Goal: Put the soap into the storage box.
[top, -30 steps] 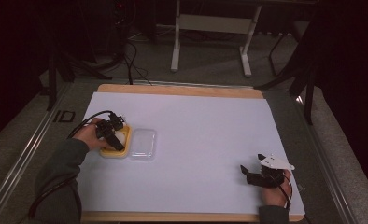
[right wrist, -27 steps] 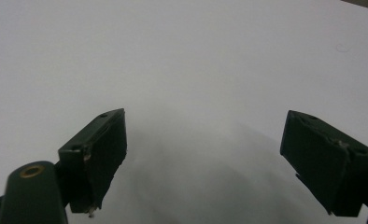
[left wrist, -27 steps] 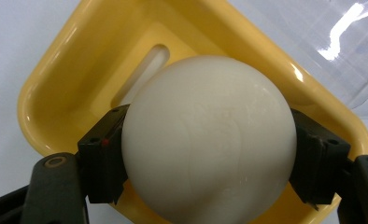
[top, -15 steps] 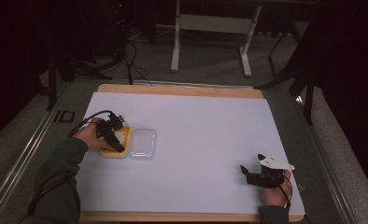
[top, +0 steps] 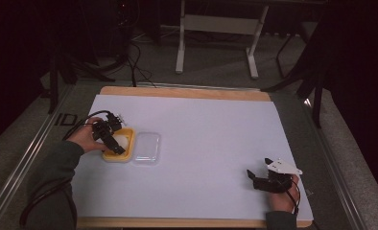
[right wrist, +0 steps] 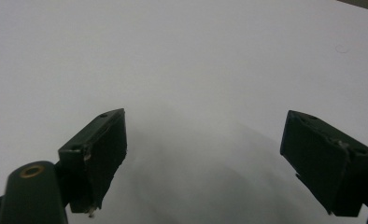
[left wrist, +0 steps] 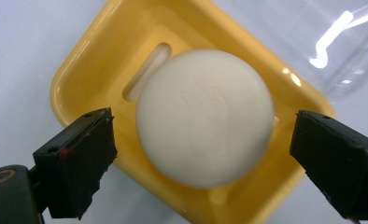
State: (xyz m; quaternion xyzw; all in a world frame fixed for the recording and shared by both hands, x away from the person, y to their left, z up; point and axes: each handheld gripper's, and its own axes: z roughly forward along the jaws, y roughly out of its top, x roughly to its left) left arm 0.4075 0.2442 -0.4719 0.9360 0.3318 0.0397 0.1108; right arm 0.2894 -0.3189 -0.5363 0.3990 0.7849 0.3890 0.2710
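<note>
Left gripper: jaws spread wide, just been opening; pads clear of the soap on both sides, nothing clamped; poised over the yellow dish, pointing down into it.
Left gripper, high view: held in the left hand at the table's left side, black cable looping back from it toward the sleeve.
Soap: round, off-white bar, faint embossed mark on top; lying in the soap dish, between the two jaws but touched by neither; covering part of the drain slot.
Soap dish: yellow, rectangular with rounded corners, one slot visible in its floor; resting flat on the white table cover.
Clear lid: transparent, rounded rectangle, lying flat just beside the dish, on the side toward the table's middle; glare on its surface in the left gripper view.
Right gripper: jaws apart, released, nothing between them; bare white cover below.
Right gripper, high view: near the table's front right corner, well apart from the dish, held in the right hand; grey three-cornered plate on top.
Table: white sheet over a wooden board, wood showing along the far and near edges.
</note>
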